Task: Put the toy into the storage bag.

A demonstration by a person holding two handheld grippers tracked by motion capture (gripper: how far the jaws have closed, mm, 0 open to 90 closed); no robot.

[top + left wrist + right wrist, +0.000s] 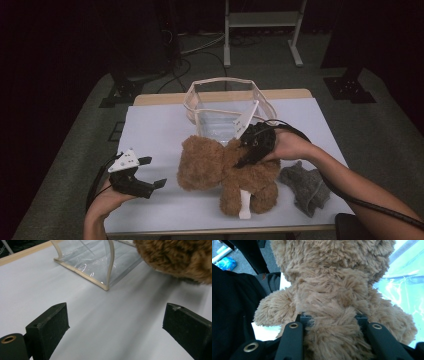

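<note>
Right gripper has the bear; left gripper idle, fingers wide.

No readable brand or writing anywhere; the bear carries a white tag between its legs, print too small to tell. Bear is brown, shaggy plush, mid-surface, just in front of the clear bag, head toward the left gripper. In the right gripper view the fingers are sunk into the fur on both sides of the torso, clamped on it. Left gripper view: both pads apart, nothing between them, bare surface below, bag corner and bear fur ahead. Bag is transparent with cream trim and stands open. Grey cloth lies just right of the bear, under the right forearm.
</note>
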